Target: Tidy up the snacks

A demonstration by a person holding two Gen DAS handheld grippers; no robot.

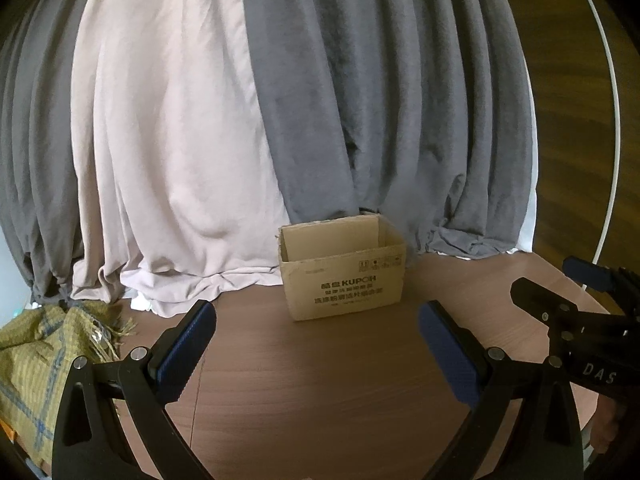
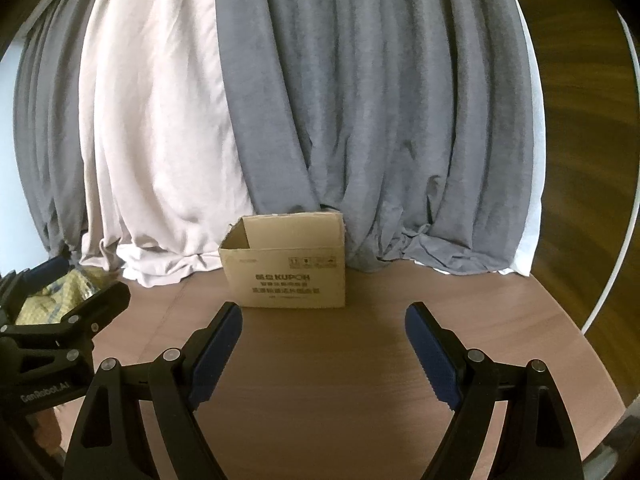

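Left wrist view shows yellow cloth fully, cardboard box ahead, both tongs spread, empty.

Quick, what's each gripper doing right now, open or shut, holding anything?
Left gripper: open, holding nothing.
Right gripper: open, holding nothing.
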